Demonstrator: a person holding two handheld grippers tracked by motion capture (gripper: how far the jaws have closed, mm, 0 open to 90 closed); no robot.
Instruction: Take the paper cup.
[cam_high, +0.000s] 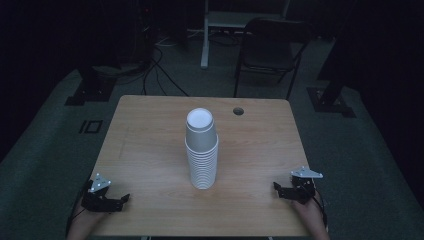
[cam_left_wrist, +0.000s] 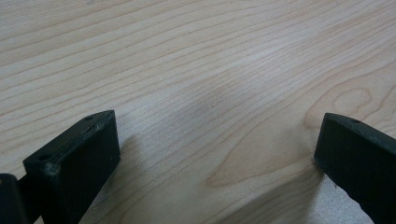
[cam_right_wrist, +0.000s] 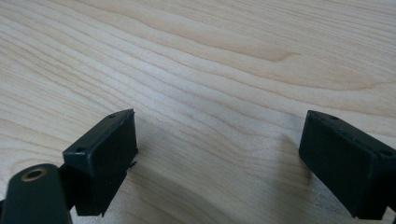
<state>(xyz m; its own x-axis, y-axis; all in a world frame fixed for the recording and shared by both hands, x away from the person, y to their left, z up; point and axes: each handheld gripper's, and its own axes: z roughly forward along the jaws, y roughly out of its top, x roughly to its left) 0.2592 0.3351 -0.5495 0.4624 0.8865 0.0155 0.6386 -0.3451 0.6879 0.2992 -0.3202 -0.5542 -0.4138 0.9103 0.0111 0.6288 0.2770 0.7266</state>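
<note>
Near edge of the table (cam_high: 150, 210): my left gripper (cam_high: 122, 199) rests at the near left corner, its jaws spread wide apart with nothing between them; the left gripper view looks down on bare wood grain between the two black jaws. My right gripper (cam_high: 276, 187) lies at the near right corner, likewise spread and empty, pointing inward across the table. Middle of the table: the stack of paper cups (cam_high: 202, 150), standing mouth down with their bases up, well apart from both grippers and roughly midway between them; the top cup (cam_high: 200, 130) sits higher and looser than the tightly nested ones beneath. Far edge: a round cable hole (cam_high: 238, 111) in the tabletop; beyond it, on the dim floor, a folding chair (cam_high: 270, 50). Risk, as I judge it: the stack is tall, narrow and light, so a sideways nudge from either jaw on approach could topple it, and a pinch set too low on the top cup could lift several nested cups together, while too hard a squeeze would crush the thin wall
</note>
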